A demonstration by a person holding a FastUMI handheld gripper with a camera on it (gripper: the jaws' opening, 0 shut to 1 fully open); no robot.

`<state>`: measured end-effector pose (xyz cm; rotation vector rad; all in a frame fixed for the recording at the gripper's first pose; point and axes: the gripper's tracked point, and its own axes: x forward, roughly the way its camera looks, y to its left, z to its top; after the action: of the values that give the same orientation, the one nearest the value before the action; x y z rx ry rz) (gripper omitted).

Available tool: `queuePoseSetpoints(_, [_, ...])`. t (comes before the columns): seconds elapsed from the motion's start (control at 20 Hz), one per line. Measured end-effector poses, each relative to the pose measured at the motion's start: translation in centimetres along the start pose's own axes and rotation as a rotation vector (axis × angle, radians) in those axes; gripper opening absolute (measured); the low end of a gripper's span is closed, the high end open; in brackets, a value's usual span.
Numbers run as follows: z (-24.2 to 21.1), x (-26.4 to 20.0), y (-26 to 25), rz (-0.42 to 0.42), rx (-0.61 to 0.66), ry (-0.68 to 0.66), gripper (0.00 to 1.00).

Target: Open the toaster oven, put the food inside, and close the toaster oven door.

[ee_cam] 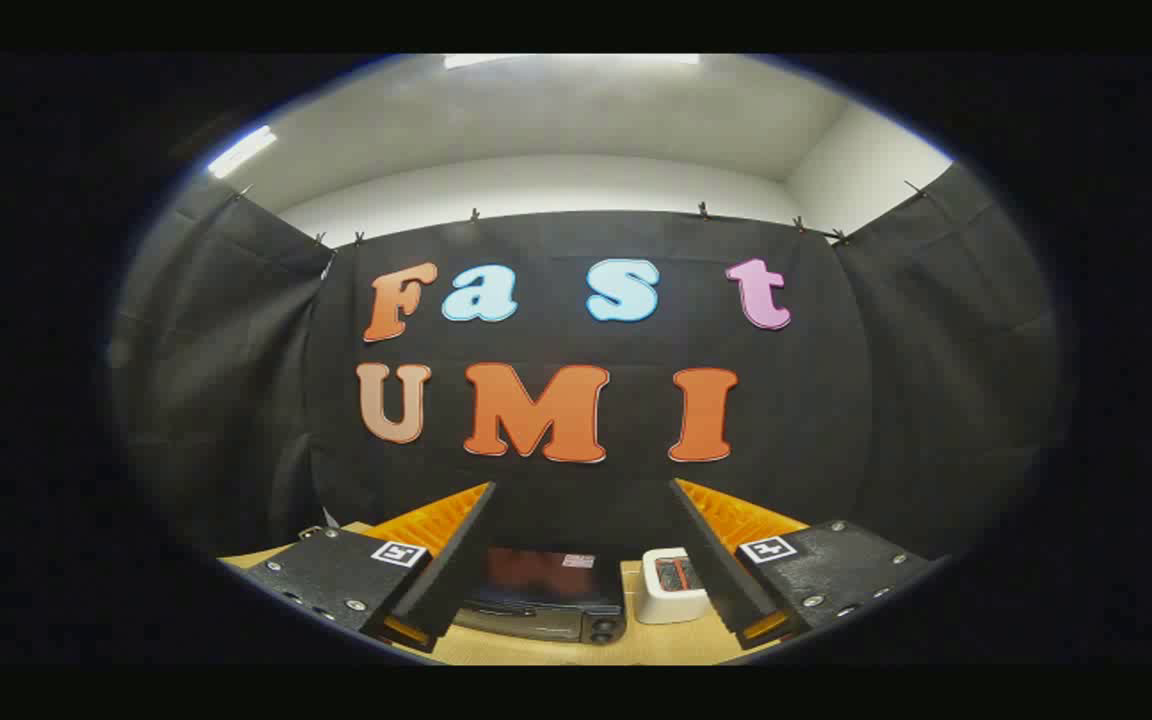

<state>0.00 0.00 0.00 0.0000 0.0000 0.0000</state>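
Gripper point(581, 490) wide open, empty; toaster oven point(546, 595) beyond fingers, door seemingly closed.

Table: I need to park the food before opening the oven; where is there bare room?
Bare wood lies in front of the oven and toaster, between the open tongs. A thin strip separates oven and toaster. It is crowded further back, where both stand near the cloth wall.

The gripper point(584, 545) has two long, straight fingers point(456, 560) with ribbed outer faces, standing spread wide apart. Each is carried on a dark, speckled block point(336, 575) — studded with silver screws — bearing a small square black-and-white marker point(398, 553) near its inner corner.
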Motion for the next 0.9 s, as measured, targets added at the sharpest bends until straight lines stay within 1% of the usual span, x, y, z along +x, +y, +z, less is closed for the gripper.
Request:
queuePoseSetpoints(0.15, [0.3,0.1,0.4,0.003,0.008,-0.009,0.98])
queuePoseSetpoints(0.65, [-1.0,0.7,2.1,0.033,-0.001,0.018,0.98])
queuePoseSetpoints(0.75, [-1.7,1.0,2.6,0.039,0.008,0.033,0.98])
queuePoseSetpoints(0.9, [-4.1,1.5,4.1,0.055,0.027,0.085,0.98])
